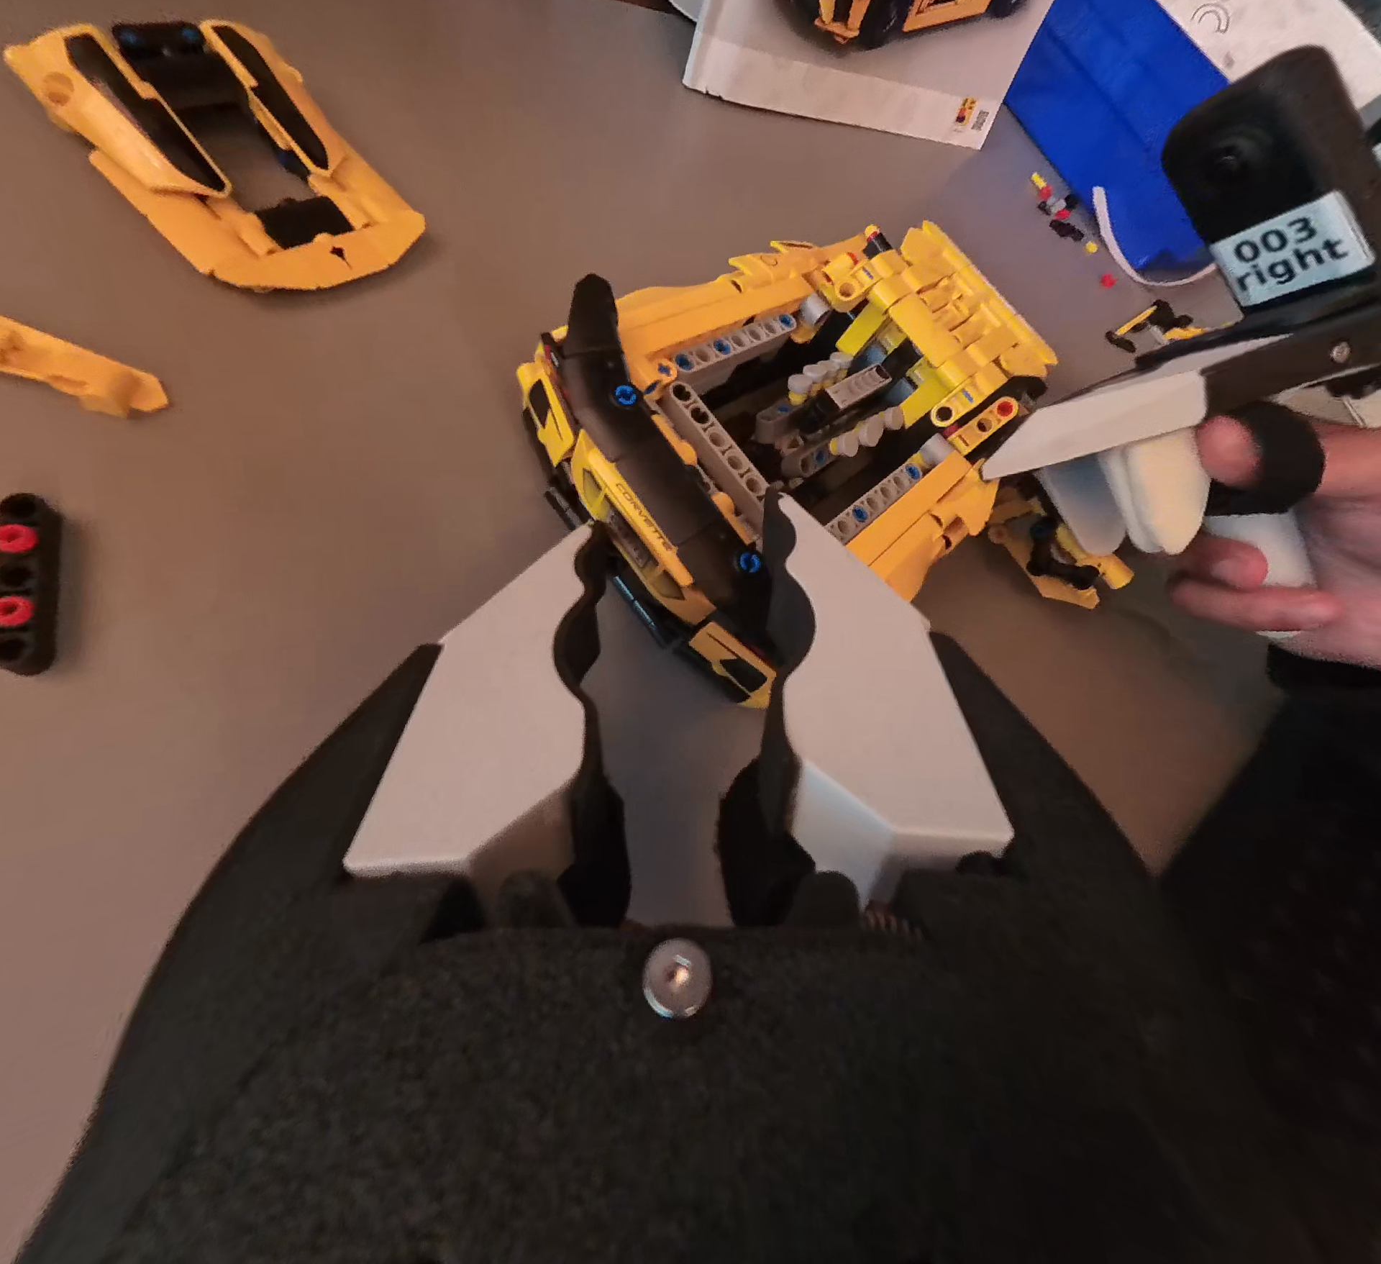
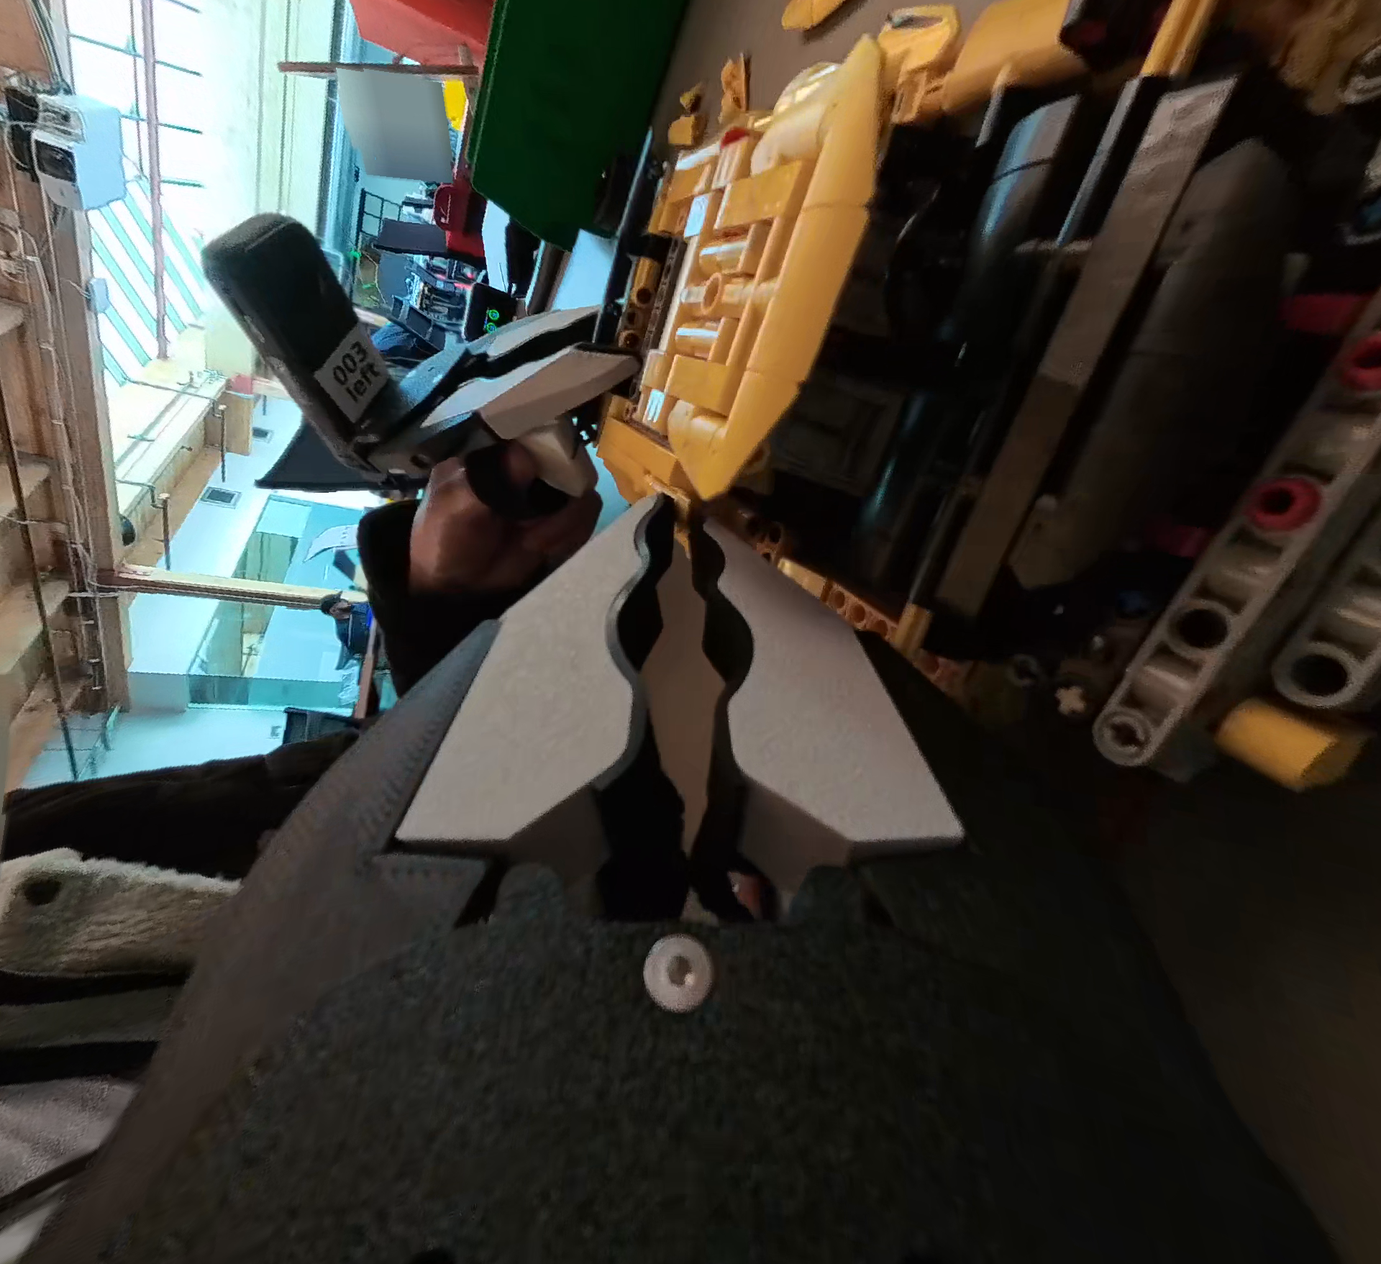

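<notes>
A part-built yellow brick car [image 1: 859,368] stands on the grey table [image 1: 448,481], its frame open on top. My left gripper [image 1: 681,525] is closed around the car's rear end, with the black spoiler [image 1: 598,376] and a rear corner between its fingers. The right wrist view shows the left gripper [image 2: 624,357] pinching that end of the car [image 2: 747,331]. My right gripper [image 2: 678,518] is nearly closed, its tips on a thin edge at the car's side. In the left wrist view the right gripper [image 1: 990,469] meets the car's side, held by a hand [image 1: 1285,555].
A yellow and black body panel [image 1: 217,159] lies at far left, with a yellow piece [image 1: 82,368] and a black beam with red pins [image 1: 22,585] nearer. A booklet [image 1: 859,32], a blue bag [image 1: 1106,92] and small loose parts [image 1: 1061,211] lie beyond the car. My left gripper is the nearer one to the yellow piece [image 1: 82,368]: about 12 cm, against 25 cm.
</notes>
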The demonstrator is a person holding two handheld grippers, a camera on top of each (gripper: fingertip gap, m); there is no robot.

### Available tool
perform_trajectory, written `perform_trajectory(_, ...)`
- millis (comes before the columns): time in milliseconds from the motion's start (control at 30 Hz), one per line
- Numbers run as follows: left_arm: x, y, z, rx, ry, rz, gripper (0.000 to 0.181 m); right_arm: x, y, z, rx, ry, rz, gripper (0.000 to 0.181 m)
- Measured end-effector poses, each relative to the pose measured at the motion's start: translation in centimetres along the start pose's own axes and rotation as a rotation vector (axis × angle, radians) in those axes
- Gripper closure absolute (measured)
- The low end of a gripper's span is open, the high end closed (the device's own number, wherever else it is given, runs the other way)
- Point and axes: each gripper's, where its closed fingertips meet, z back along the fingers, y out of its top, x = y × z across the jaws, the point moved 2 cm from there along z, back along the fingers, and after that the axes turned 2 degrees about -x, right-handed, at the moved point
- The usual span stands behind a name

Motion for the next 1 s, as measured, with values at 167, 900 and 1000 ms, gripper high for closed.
perform_trajectory(167, -0.2, 0.0, 0.0, -0.002, -0.011, 0.013, 0.139, 0.0, 0.4, 0.6, 0.098, 0.042, 0.007, 0.181)
perform_trajectory(900, -1.0, 0.7, 1.1, 0.071, 0.034, -0.032, 0.144, -4.0, -4.8, 6.7, 0.312, -0.267, 0.827, 0.140)
perform_trajectory(1000, -0.9, 1.3, 1.5, 0.105, 0.068, -0.086, 0.144, -3.0, -5.2, 5.7, 0.238, -0.342, 0.876, 0.134)
